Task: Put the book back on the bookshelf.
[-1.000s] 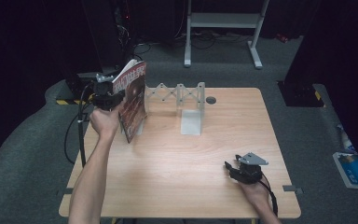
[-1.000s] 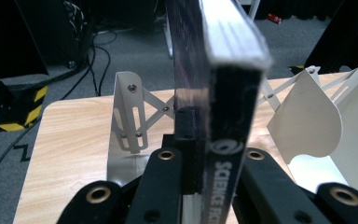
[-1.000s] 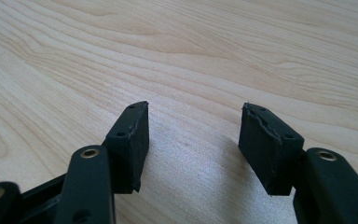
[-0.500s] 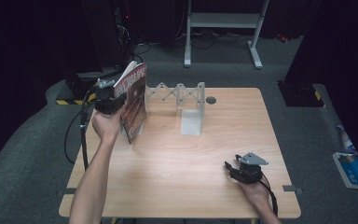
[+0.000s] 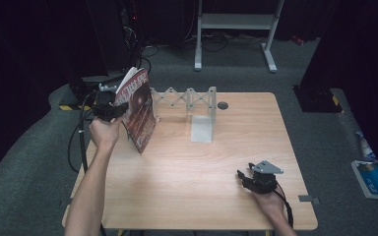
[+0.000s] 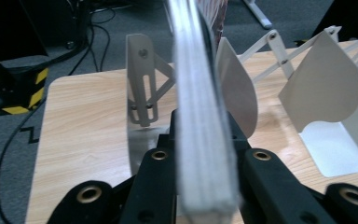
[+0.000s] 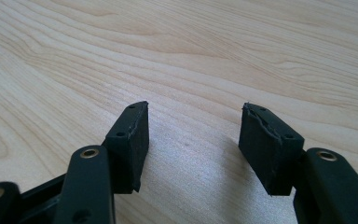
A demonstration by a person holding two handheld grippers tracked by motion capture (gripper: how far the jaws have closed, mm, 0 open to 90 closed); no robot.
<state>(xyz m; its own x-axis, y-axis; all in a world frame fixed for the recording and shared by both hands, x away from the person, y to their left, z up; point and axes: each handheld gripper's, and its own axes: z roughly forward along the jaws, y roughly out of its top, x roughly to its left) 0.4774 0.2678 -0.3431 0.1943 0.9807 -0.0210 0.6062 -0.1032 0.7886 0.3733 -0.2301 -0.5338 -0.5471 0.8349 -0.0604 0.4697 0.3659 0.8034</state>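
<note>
**Left gripper holds a magazine on edge beside the white rack**

At about 10 o'clock on the wooden table, the left gripper holds a magazine with a dark red cover, upright and slightly tilted, its lower corner just above or on the tabletop; which, I cannot tell. In the left gripper view the jaws stand to either side of the page block, pads against it, and they have just been easing open a little with the magazine between them. Just beyond, at 12 o'clock, stands a white expanding file rack with rounded divider plates; the magazine's top edge sits near the rack's left end.

At 4 o'clock the right gripper rests low over the table in the person's hand, well apart from the magazine. Its jaws stand spread, with bare wood between the pads
</note>
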